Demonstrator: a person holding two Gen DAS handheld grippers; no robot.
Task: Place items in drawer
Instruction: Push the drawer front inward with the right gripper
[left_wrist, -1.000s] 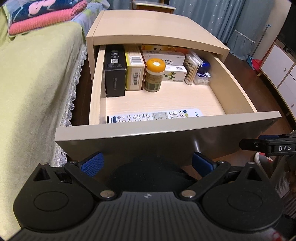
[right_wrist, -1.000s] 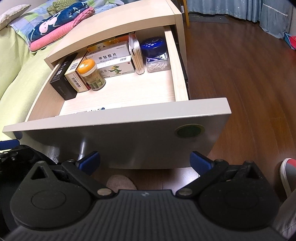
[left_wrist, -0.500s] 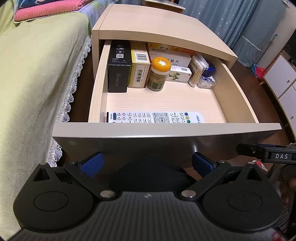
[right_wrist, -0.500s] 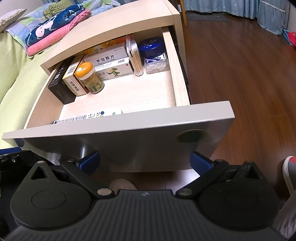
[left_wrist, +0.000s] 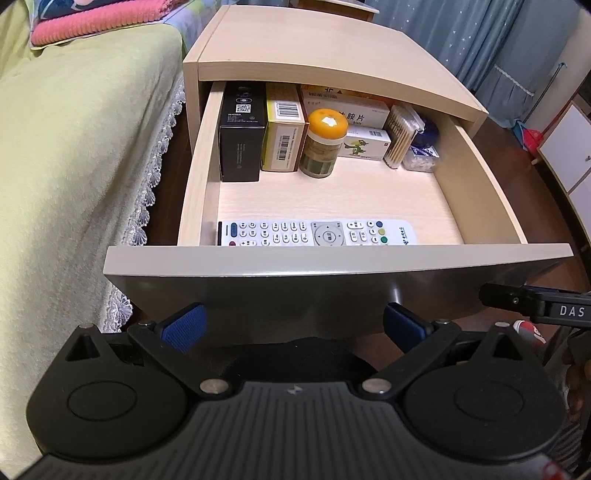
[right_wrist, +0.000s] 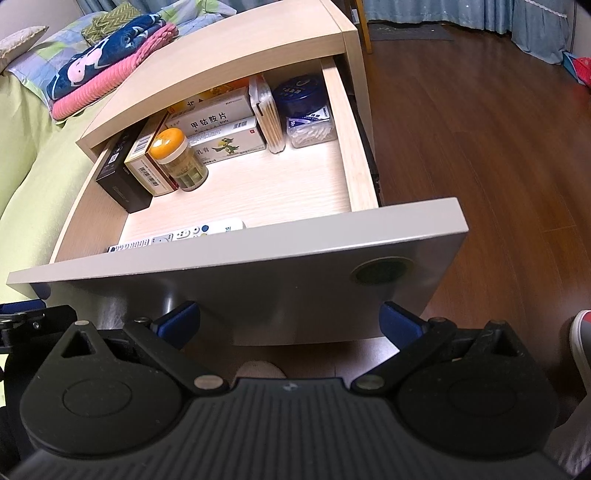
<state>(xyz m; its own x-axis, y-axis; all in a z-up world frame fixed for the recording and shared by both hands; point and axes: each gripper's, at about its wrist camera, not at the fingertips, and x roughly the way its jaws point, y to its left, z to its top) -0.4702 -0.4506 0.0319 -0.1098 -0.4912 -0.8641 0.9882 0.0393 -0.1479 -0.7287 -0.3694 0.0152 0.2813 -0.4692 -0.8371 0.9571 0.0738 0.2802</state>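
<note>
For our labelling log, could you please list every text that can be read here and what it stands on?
"DAS": on the black right tongs' body.
"甲钴胺片": on the white medicine box at the drawer's back.
Black box: QR code and print, too small.
Yellow box: barcode digits unreadable.
Remote control: key labels too small.
Cotton swab tub: label blurred.

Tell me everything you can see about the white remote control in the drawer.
The white remote control is a long, slim plastic bar lying flat, buttons up, crosswise on the floor of the pale wooden drawer, just behind its grey front panel. It has rows of small white keys, a square navigation pad, and blue, yellow and green buttons. Neither gripper touches it.
</note>
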